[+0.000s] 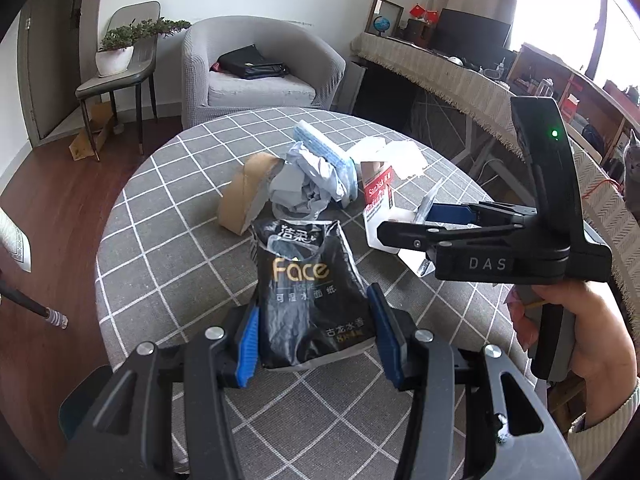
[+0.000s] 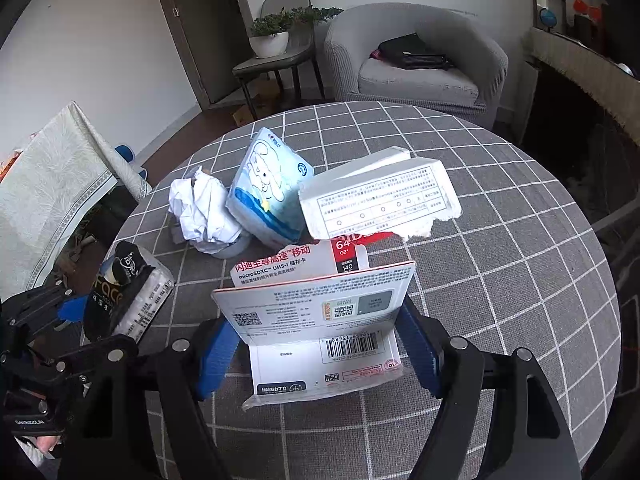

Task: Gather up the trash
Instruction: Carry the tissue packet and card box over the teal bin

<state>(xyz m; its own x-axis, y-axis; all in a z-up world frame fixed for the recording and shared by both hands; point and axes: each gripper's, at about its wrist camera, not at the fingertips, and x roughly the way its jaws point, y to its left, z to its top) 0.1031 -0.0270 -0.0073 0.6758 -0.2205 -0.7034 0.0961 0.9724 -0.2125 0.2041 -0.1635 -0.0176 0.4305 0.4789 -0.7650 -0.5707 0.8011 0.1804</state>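
Trash lies on a round table with a grey checked cloth [image 1: 168, 216]. My left gripper [image 1: 314, 338] is open, its blue pads on either side of a black "Face" tissue pack [image 1: 308, 292], which also shows in the right wrist view [image 2: 128, 300]. My right gripper [image 2: 320, 344] is open around a bent white SanDisk card package [image 2: 320, 320]; it shows from the side in the left wrist view [image 1: 440, 224]. Behind lie crumpled paper [image 2: 200, 208], a blue tissue pack [image 2: 268, 192], a torn white box [image 2: 380, 200] and a brown cardboard piece [image 1: 244, 196].
A grey armchair [image 1: 256, 68] with a black bag stands beyond the table. A chair holding a potted plant [image 1: 120, 52] is at the left. A long covered desk [image 1: 460, 76] runs along the right. A grey cat [image 1: 632, 172] sits at the right edge.
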